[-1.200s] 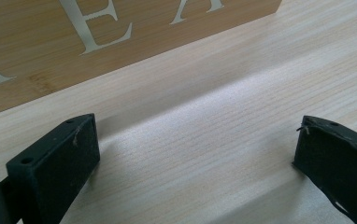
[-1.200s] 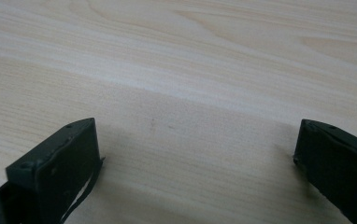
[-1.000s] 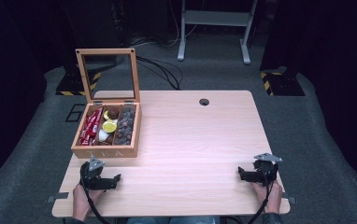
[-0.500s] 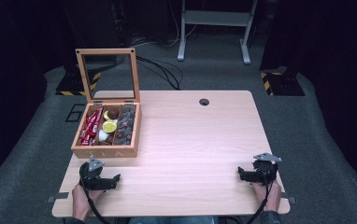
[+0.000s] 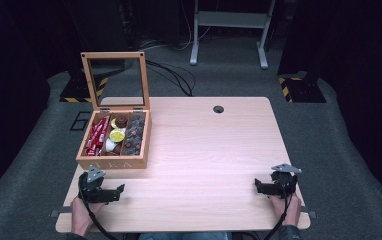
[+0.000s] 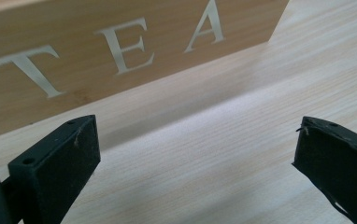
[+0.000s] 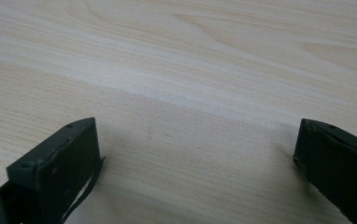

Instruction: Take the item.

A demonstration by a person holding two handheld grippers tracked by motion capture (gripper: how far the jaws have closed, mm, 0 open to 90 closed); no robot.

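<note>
— So, where does the tea box sit?

— Near the table's left edge, about midway between its near and far edges. Its glass-paned lid stands upright at the back, and the word TEA runs across its front wall.

— What's inside it?

— Red packets in the left compartment, a yellow-topped capsule in the middle one, dark pieces in the right one that I can't make out.

— And the left gripper?

— Resting by the near left corner, just in front of the box, not touching it. Its jaws are spread wide with bare wood between them.

— The right gripper?

— By the near right corner, well apart from the box, jaws spread wide too and holding nothing.
</note>
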